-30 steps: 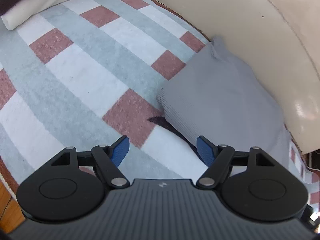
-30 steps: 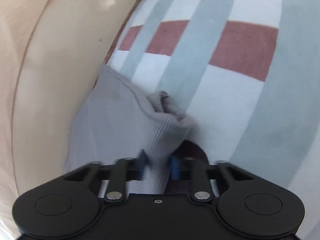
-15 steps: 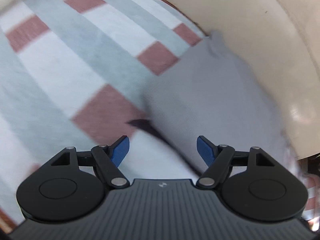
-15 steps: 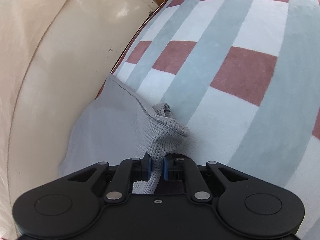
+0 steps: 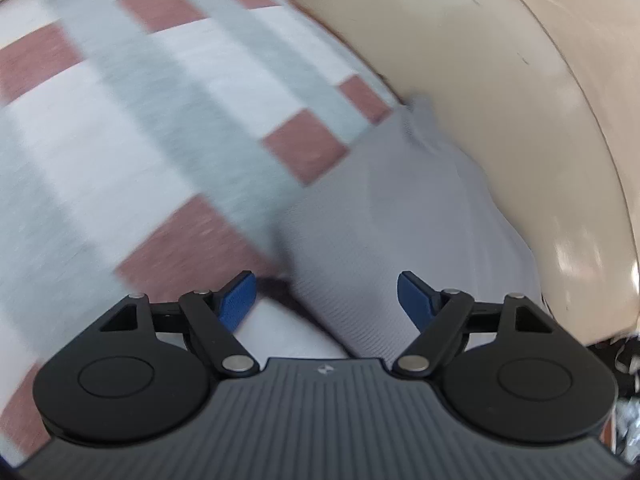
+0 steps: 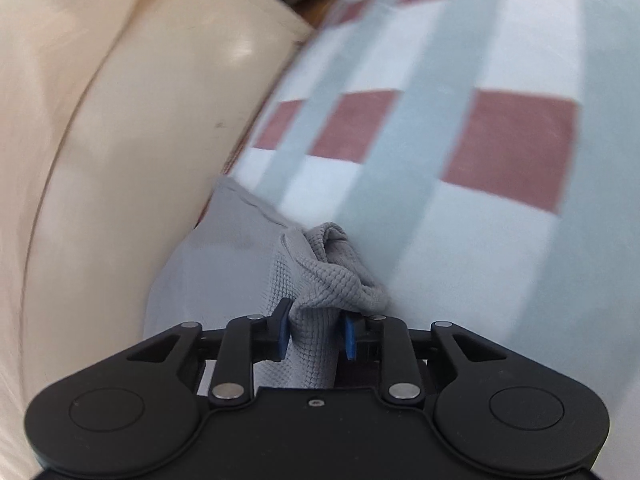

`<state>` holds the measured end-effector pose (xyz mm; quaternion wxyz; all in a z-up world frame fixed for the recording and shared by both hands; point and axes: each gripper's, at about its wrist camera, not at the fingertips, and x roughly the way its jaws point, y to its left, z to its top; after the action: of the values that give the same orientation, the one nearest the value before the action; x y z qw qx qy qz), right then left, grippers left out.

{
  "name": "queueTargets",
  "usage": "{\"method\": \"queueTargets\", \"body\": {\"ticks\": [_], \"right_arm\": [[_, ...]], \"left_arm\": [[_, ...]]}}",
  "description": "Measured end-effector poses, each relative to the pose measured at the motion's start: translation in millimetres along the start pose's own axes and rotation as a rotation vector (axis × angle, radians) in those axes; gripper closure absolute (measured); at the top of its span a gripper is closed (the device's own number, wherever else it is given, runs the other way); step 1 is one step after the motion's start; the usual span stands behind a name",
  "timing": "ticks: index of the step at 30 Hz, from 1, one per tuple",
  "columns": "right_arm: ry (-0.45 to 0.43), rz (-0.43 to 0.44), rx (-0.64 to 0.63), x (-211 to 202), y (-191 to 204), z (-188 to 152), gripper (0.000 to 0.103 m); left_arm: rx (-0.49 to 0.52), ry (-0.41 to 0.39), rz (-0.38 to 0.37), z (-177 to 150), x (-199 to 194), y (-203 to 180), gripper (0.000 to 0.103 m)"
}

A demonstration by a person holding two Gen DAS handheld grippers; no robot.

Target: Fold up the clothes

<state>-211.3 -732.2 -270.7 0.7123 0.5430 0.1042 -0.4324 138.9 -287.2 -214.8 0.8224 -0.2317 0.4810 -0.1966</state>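
Note:
A grey knitted garment (image 5: pixel 400 208) lies flat on a checked rug (image 5: pixel 120 140), pushed up against a cream cushion. My left gripper (image 5: pixel 325 284) hovers low over the garment's near left edge. Its jaws are wide and still opening, with nothing pinched; the cloth lies below them. In the right wrist view a bunched corner of the same garment (image 6: pixel 336 276) stands up between the blue pads of my right gripper (image 6: pixel 316 326). Those jaws are opening, and the fold sits loosely between them with a thin gap at the right pad.
The rug (image 6: pixel 480 220) has grey stripes, white fields and red-brown squares. A cream leather cushion (image 6: pixel 120 140) curves along the garment's far side, also cream leather cushion (image 5: pixel 500 80). Dark clutter (image 5: pixel 624 360) shows at the left wrist view's right edge.
My right gripper's jaws have spread from a tight pinch on the grey fold to a looser gap. The left gripper has sunk toward the garment's edge and its jaws stand slightly wider.

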Motion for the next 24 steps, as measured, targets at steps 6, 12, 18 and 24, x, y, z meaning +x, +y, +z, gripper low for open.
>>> {"method": "queueTargets", "body": {"ticks": [6, 12, 18, 24], "right_arm": [[0.021, 0.007, 0.0, 8.2, 6.0, 6.7, 0.078], [0.039, 0.05, -0.04, -5.7, 19.2, 19.5, 0.087], [0.041, 0.153, -0.194, -50.4, 40.9, 28.7, 0.089], [0.065, 0.205, -0.156, -75.9, 27.3, 41.5, 0.09]], "left_arm": [[0.074, -0.051, 0.049, 6.9, 23.0, -27.8, 0.043], [0.145, -0.133, 0.144, 2.1, 19.4, -42.5, 0.089], [0.274, -0.149, 0.182, 3.5, -4.3, -75.4, 0.091], [0.38, -0.127, 0.185, -6.8, -46.1, -82.0, 0.091]]}}
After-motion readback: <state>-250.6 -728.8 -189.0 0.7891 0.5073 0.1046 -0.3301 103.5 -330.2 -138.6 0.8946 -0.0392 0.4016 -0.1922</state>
